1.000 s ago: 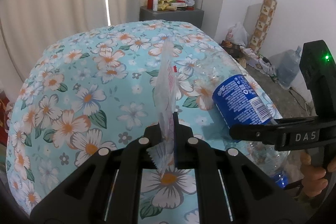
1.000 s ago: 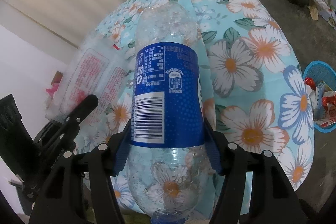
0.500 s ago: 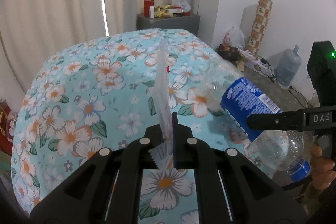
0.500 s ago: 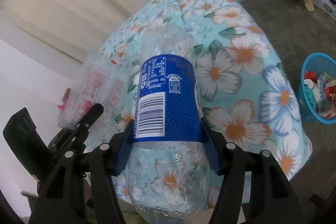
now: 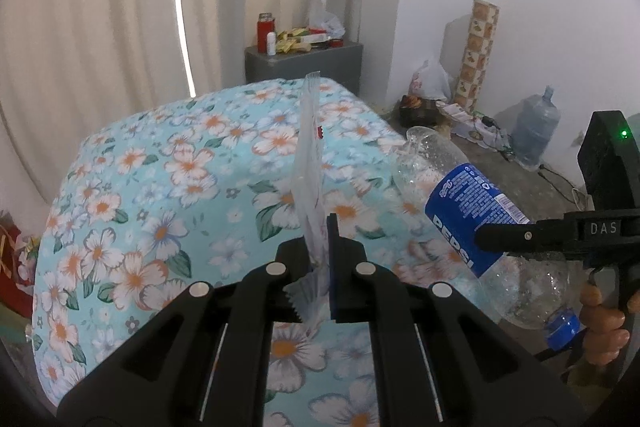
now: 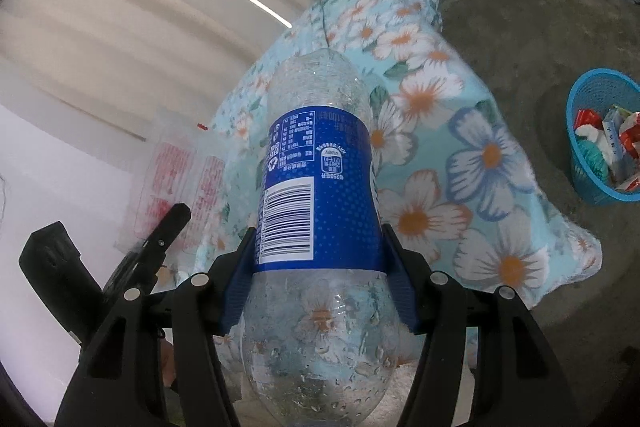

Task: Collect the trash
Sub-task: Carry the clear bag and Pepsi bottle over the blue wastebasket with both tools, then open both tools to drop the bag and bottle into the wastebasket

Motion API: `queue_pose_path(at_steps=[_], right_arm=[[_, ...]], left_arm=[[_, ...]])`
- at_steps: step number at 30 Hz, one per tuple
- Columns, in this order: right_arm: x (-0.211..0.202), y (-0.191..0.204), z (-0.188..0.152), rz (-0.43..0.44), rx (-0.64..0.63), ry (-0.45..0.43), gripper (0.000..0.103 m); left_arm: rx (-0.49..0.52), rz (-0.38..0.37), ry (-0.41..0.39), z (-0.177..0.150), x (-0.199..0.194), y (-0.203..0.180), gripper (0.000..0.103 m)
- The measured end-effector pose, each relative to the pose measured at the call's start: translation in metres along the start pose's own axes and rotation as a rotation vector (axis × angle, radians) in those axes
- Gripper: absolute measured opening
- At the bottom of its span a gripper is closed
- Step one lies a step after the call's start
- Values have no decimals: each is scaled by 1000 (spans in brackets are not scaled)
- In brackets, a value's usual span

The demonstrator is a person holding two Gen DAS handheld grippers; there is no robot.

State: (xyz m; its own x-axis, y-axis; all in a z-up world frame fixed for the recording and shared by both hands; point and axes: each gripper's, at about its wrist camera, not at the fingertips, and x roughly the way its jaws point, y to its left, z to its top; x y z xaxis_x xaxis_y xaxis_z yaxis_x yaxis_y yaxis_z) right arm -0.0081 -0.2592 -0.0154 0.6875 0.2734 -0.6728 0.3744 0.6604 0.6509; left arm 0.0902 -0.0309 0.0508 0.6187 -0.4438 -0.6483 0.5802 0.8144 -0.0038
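Note:
My left gripper [image 5: 320,247] is shut on a clear plastic wrapper [image 5: 310,163] with red print, held edge-on above the floral table [image 5: 160,187]. The wrapper also shows in the right wrist view [image 6: 176,183]. My right gripper [image 6: 320,255] is shut on an empty Pepsi bottle [image 6: 316,195] with a blue label, cap end toward the camera. The bottle also shows at the right of the left wrist view [image 5: 472,219], held off the table's right edge. A blue trash basket [image 6: 600,143] with wrappers inside stands on the floor at the right.
A grey cabinet [image 5: 304,63] with small items stands behind the table. A plastic bag [image 5: 430,83], a patterned roll [image 5: 478,51] and a big water jug [image 5: 534,131] stand along the white wall. Curtains hang at the back left.
Both grippers have risen and pulled back from the table with their loads. The bottle has swung out past the table's right edge, and the blue basket has come further into the right wrist view.

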Motion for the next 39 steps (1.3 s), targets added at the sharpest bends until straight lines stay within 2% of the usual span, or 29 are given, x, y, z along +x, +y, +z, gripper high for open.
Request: queue_pose_path(at_steps=[10,18,22,26,28,31,33,37,39], right_arm=[[-62,-30,0,8,64,-140,58],[-103,-80,3,-4,158,-231,58],[-119,-119,14,-42,229,-273,58],[-140,-166,37,-141,268,-334,58],[-142,-190,51,-191,274,-335,58],[-133,-226,70,-265,279,-288,58],[-118,-259,80,-330,295,-224,59],[-87,-307,93,-374,332,-121,59],[-75,-321,96,-379,335,-93,59]], left_arm=[[72,-129,-13,32,1,-54,4],[109,-268,50,56,38,-114,4],[79,-354,154,69,81,-144,4],[33,-444,301,78,145,-183,4],[19,-469,380,78,178,-204,4],[2,-497,503,71,229,-237,4],[6,-483,583,61,266,-262,4],[22,-428,701,39,331,-299,4],[16,-413,736,33,355,-310,4]])
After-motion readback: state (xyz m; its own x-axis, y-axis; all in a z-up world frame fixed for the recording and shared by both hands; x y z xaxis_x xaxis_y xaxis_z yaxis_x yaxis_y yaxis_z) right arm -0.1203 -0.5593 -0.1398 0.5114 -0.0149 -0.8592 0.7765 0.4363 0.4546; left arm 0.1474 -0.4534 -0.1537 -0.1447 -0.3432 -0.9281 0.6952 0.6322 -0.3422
